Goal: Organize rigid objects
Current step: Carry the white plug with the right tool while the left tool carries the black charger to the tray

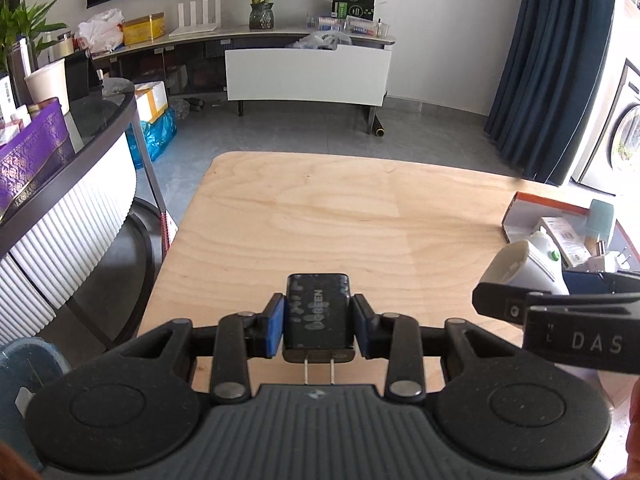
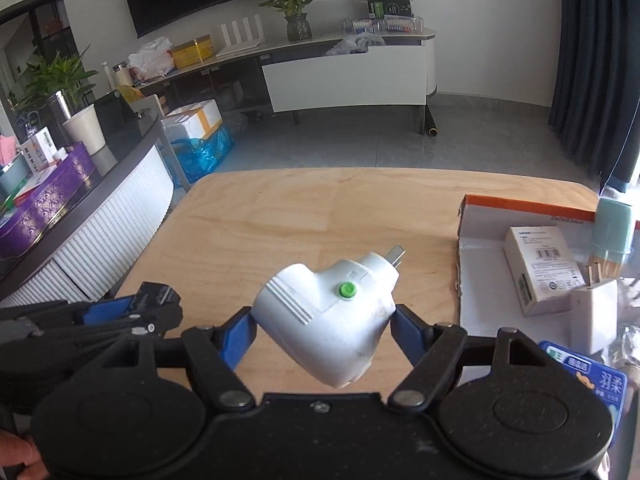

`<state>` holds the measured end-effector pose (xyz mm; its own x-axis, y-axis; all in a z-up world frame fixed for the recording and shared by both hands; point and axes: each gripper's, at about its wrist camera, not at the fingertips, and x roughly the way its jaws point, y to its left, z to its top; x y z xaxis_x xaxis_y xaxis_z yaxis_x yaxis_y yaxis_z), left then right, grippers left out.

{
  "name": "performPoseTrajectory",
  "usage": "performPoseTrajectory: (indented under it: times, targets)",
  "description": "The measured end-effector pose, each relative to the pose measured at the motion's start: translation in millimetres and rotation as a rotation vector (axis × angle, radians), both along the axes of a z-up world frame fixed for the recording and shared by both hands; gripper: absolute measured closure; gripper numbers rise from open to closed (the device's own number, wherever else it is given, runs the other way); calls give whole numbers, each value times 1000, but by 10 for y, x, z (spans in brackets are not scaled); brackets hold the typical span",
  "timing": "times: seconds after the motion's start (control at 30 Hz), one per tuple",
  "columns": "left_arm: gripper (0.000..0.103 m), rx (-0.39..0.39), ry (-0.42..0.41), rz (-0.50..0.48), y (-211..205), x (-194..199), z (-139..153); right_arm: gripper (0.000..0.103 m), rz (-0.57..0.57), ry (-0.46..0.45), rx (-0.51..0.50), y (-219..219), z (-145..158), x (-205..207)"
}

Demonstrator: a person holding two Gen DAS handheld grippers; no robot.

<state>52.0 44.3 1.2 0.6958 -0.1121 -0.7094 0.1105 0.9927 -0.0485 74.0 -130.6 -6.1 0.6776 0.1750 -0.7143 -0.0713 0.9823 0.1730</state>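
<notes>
My left gripper (image 1: 319, 326) is shut on a black charger (image 1: 319, 316), prongs pointing back at the camera, held over the near part of the wooden table (image 1: 340, 208). My right gripper (image 2: 323, 322) is shut on a white plug adapter (image 2: 328, 312) with a green button, its metal prong pointing away. The adapter also shows at the right in the left wrist view (image 1: 528, 264). The left gripper shows at the left in the right wrist view (image 2: 132, 308). An open cardboard box (image 2: 480, 232) on the table's right holds a white carton (image 2: 540, 268) and a small white charger (image 2: 592, 316).
A teal-capped holder with wooden sticks (image 2: 612, 236) and a blue packet (image 2: 588, 376) lie by the box. A curved counter (image 1: 80, 168) with a purple box stands to the left. A low TV cabinet (image 1: 308, 72) is across the grey floor.
</notes>
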Motion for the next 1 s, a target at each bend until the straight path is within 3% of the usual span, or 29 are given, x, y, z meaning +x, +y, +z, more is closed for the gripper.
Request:
performPoseTrajectory:
  times: [0.5,1.0]
  targets:
    - [67,-29,-24,-15,-324,-669,268,15,-23,-56,-18,-246,379,-1015]
    - [67,-28,-45,-93,-717,-913,326,15,-87,-99,-29,-613,528,-1438]
